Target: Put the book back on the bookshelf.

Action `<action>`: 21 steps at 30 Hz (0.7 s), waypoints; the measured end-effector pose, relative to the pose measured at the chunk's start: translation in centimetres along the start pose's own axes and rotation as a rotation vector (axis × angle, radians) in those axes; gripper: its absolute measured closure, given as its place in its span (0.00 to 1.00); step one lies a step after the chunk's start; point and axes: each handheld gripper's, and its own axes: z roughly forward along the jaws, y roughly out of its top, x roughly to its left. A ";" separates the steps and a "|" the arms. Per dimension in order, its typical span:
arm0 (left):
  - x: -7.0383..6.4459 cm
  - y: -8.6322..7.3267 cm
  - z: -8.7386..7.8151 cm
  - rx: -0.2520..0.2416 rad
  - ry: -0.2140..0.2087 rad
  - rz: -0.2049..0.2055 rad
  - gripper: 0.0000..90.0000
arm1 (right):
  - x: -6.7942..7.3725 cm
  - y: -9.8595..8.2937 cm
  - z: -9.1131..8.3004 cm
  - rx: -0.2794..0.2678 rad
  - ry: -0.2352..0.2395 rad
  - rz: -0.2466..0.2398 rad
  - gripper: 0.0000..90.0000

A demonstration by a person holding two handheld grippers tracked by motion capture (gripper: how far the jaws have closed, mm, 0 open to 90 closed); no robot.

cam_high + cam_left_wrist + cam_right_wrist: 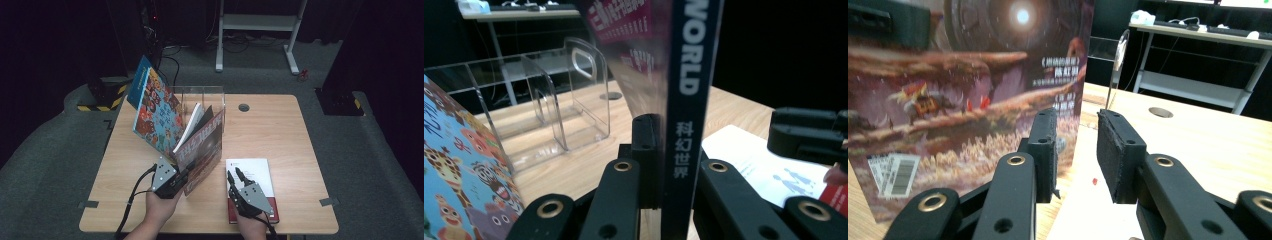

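A science-fiction magazine (pixel 205 147) stands tilted on its edge at the table's middle front, leaning towards the clear acrylic book holder (pixel 200 92). My left gripper (pixel 186 172) is shut on its dark blue spine (pixel 686 75) near the bottom. The magazine's back cover (pixel 963 100) shows left of my right gripper (pixel 1079 145). That gripper (pixel 235 175) is open and hovers low over a white and red book (pixel 257 170) lying flat at the front right. Nothing sits between its pads (pixel 1115 150).
A colourful children's book (pixel 157 107) leans against the holder's left side, with a thin white book (pixel 192 125) beside it. A round cable hole (pixel 243 107) lies behind the holder on the right. The table's right half (pixel 290 135) is bare wood.
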 end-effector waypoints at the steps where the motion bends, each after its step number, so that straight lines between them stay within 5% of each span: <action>1: 0.0 0.1 0.0 -0.003 -0.001 0.002 0.94 | 0.0 0.0 0.0 0.001 -0.002 -0.002 0.77; 12: 0.2 0.6 0.0 -0.003 -0.005 0.008 0.94 | -0.8 0.3 0.0 0.037 -0.005 -0.014 0.76; 21: 0.4 1.1 0.2 0.007 0.003 0.012 0.94 | -3.6 -0.7 -0.8 0.112 -0.032 -0.023 0.69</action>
